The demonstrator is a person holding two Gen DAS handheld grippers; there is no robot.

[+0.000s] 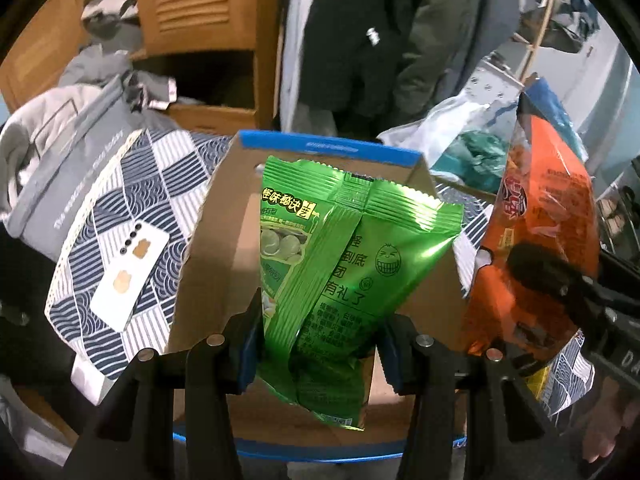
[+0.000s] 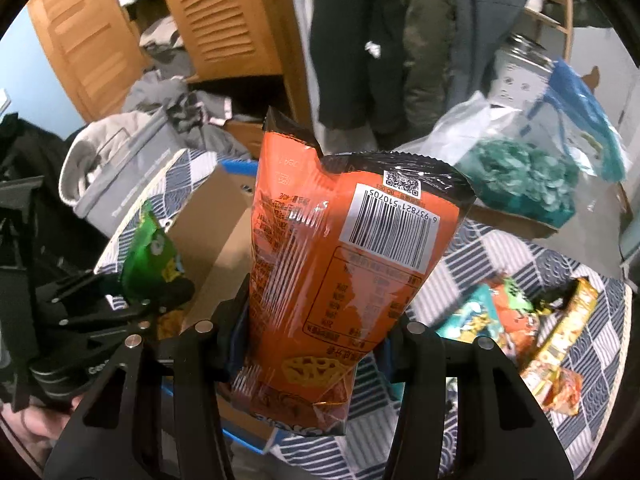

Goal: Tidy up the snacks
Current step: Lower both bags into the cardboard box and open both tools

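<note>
My left gripper (image 1: 320, 344) is shut on a green snack bag (image 1: 344, 264) and holds it upright over an open cardboard box (image 1: 216, 248) with a blue rim. My right gripper (image 2: 316, 344) is shut on an orange snack bag (image 2: 336, 264) with a barcode, held upright beside the box (image 2: 212, 232). The orange bag (image 1: 536, 216) and right gripper (image 1: 560, 280) show at the right of the left wrist view. The green bag (image 2: 150, 252) and left gripper (image 2: 152, 300) show at the left of the right wrist view.
Several loose snack packets (image 2: 532, 320) lie on the patterned blue-and-white cloth (image 2: 520, 256) to the right. A white phone (image 1: 128, 272) lies on the cloth left of the box. A grey fabric bin (image 2: 132, 168), a clear bag of teal stuff (image 2: 520, 184) and wooden cabinets (image 2: 224, 20) stand behind.
</note>
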